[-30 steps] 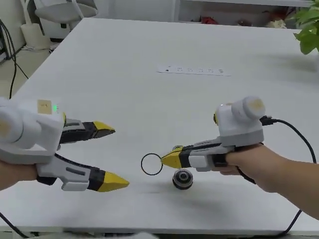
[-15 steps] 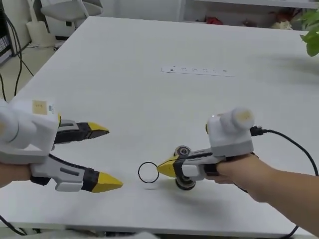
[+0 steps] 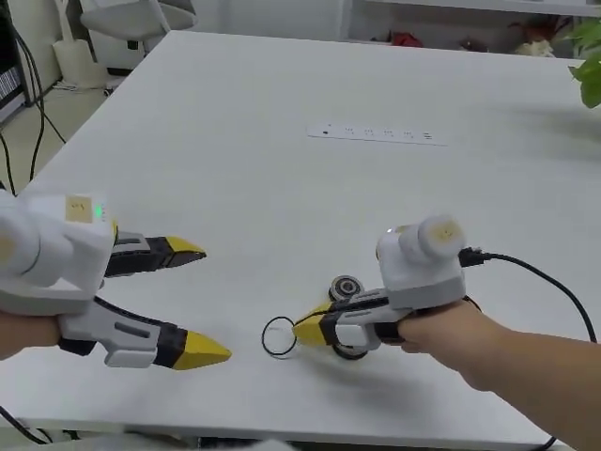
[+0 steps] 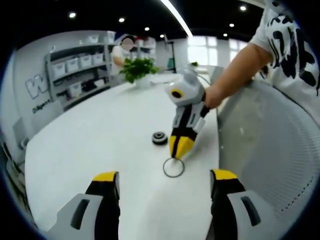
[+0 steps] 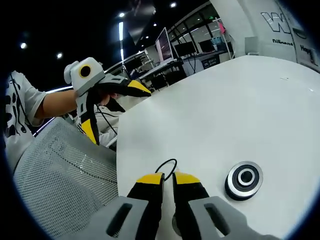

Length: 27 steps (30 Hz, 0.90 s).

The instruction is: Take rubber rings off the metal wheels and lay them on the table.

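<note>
A thin black rubber ring (image 3: 263, 336) hangs from the tips of my right gripper (image 3: 302, 327), low over the white table (image 3: 282, 188) near its front edge. The jaws are closed on its rim, as the right gripper view shows: ring (image 5: 161, 165), gripper (image 5: 168, 179). One metal wheel (image 3: 345, 287) lies just behind that gripper, and a second wheel (image 3: 353, 351) peeks out beneath it. My left gripper (image 3: 200, 303) hovers open to the left with nothing in it. From the left gripper view (image 4: 165, 177) I look straight at the ring (image 4: 163, 168) and a wheel (image 4: 159, 138).
A white power strip (image 3: 366, 133) lies mid-table, farther back. A black cable (image 3: 535, 274) trails from the right gripper. A plant (image 3: 590, 56) stands at the back right. A mesh chair (image 5: 60, 170) sits at the table's front edge.
My right gripper has come down and toward the front edge with the ring, which now sits lower over the table. The left gripper has barely moved.
</note>
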{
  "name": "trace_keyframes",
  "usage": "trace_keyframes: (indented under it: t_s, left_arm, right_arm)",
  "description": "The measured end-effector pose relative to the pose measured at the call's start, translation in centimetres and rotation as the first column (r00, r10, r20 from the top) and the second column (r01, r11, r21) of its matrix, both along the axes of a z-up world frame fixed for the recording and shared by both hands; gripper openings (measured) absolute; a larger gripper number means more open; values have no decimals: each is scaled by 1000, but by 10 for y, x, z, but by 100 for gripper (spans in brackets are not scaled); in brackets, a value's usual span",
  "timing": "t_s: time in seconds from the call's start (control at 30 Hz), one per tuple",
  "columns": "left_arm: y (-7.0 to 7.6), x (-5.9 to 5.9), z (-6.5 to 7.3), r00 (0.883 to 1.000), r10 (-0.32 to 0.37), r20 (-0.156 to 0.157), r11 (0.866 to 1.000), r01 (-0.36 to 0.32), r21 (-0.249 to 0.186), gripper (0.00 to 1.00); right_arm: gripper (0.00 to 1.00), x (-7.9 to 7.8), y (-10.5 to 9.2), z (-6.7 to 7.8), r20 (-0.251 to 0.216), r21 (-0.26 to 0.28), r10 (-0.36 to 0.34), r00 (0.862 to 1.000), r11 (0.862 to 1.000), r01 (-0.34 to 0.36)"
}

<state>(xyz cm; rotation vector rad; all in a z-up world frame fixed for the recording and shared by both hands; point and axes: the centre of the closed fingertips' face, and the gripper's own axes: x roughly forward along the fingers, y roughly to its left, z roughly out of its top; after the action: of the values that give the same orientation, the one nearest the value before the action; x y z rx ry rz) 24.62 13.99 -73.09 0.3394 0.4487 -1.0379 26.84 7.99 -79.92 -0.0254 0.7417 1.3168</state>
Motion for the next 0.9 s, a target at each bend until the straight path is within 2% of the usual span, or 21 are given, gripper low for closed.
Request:
trace_keyframes:
  t_s: [0.23, 0.43, 0.7, 0.9]
  left_arm:
    - [1, 0, 0, 1000, 4, 0, 1000, -4, 2, 75]
    - [1, 4, 2, 1000, 6, 3, 1000, -6, 2, 75]
    - [-6, 9, 6, 1000, -8, 12, 1000, 8, -1, 75]
    - [-14, 14, 9, 1000, -19, 16, 1000, 19, -6, 74]
  right_arm:
    - [10, 2, -1, 3, 18, 1, 0, 1000, 1000, 0]
    - [14, 2, -1, 13, 28, 21, 4, 1000, 1000, -4]
    - [17, 6, -6, 31, 45, 65, -11, 999, 998, 8]
    - [19, 8, -14, 38, 56, 74, -21, 998, 997, 17]
